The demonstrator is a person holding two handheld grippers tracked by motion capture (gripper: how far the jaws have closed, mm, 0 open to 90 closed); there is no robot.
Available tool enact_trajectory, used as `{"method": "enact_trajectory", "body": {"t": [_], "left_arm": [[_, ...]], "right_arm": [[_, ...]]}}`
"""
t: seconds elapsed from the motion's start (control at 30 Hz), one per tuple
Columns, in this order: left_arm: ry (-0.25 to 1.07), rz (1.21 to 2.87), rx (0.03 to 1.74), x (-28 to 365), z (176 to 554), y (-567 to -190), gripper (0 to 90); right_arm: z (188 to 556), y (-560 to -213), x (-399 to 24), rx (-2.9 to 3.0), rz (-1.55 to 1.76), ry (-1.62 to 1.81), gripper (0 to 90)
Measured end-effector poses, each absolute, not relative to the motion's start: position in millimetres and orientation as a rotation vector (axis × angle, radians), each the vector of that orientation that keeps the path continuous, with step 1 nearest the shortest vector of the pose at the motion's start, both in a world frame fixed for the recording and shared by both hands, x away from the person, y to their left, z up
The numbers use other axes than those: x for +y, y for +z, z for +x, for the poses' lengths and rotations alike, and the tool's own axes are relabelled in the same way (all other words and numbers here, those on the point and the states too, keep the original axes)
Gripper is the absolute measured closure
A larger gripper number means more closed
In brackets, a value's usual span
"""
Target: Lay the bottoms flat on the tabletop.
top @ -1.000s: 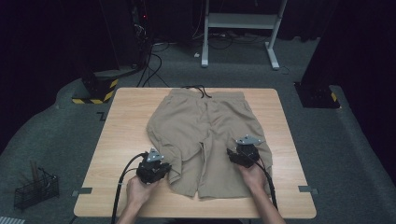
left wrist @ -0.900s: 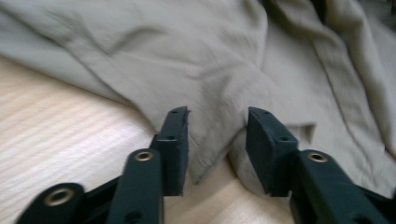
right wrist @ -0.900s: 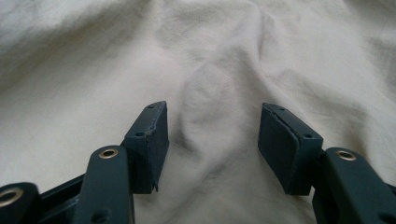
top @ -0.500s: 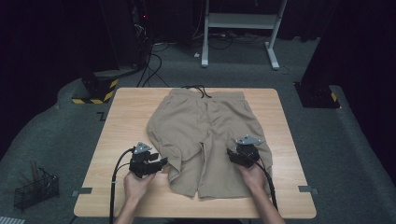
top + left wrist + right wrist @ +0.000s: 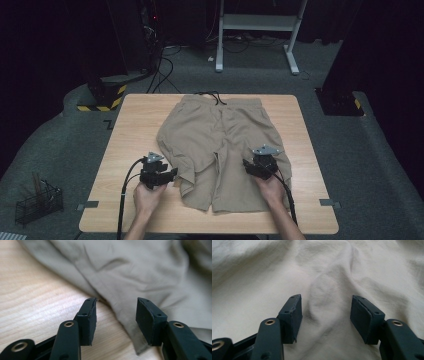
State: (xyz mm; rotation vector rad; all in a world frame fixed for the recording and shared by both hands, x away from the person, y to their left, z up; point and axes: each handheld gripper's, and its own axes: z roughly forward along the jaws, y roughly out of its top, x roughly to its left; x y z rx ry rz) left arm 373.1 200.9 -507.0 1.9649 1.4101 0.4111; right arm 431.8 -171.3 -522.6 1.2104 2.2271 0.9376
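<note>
Khaki shorts (image 5: 220, 135) lie flat on the wooden table (image 5: 135, 120), waistband at the far side. My left gripper (image 5: 173, 173) rests on the table at the outer edge of the left leg, whose hem is turned in. In the left gripper view its jaws (image 5: 116, 307) have just been opening. The cloth's edge (image 5: 125, 322) lies between them, and the pads do not press on it. My right gripper (image 5: 248, 166) sits on the right leg. In the right gripper view it (image 5: 325, 305) is open, with a low ridge of fabric (image 5: 322, 290) between the untouched pads.
A black wire basket (image 5: 37, 202) stands on the floor at the lower left. A white desk frame (image 5: 260, 22) and cables lie beyond the table's far edge. Bare wood shows to the left of the shorts (image 5: 37, 297) and along the near edge.
The left gripper has slid a little to the left, off the shorts' left leg onto the table beside it. The right hand and gripper have stayed put.
</note>
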Motion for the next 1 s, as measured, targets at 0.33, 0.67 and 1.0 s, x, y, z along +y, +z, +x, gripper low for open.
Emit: {"method": "enact_trajectory", "body": {"t": [0.33,0.67,1.0], "left_arm": [[0.471,2.022,1.391,187,378,-513,74.3],[0.443,2.023,1.396,221,353,-496,89.2],[0.363,2.017,1.461,268,330,-494,89.0]], "right_arm": [[432,-523,-172,2.226,1.213,0.940,43.0],[432,-523,-172,2.227,1.214,0.940,42.9],[432,-523,-172,2.228,1.215,0.940,42.8]]}}
